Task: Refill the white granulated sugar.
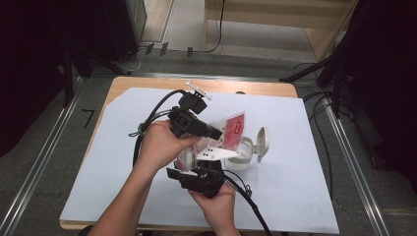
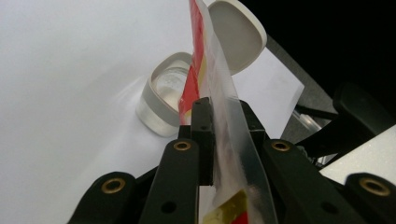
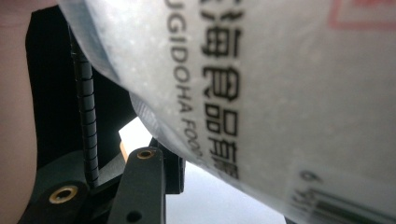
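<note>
A clear plastic food packet (image 1: 231, 129) with a red label hangs in the air between both grippers. My left gripper (image 1: 219, 132) reaches in from the left and is shut on the packet's (image 2: 219, 88) thin edge, its jaws (image 2: 212, 116) pinched tight on the film. My right gripper (image 1: 199, 160) comes up from below and grips the packet's lower part. There the packet's printed face (image 3: 280, 93) lies close against the lens, with one black finger (image 3: 149, 172) pressed to it. Just beyond stands a small white container (image 1: 240, 155) (image 2: 161, 100), its hinged lid (image 1: 263, 142) (image 2: 238, 32) open.
A white sheet (image 1: 295, 172) covers most of the wooden table (image 1: 275, 88). A small white object (image 1: 199, 91) lies near the table's far edge. Black cables trail from both grippers toward the left and the front edge. Dark stands and floor rails flank the table.
</note>
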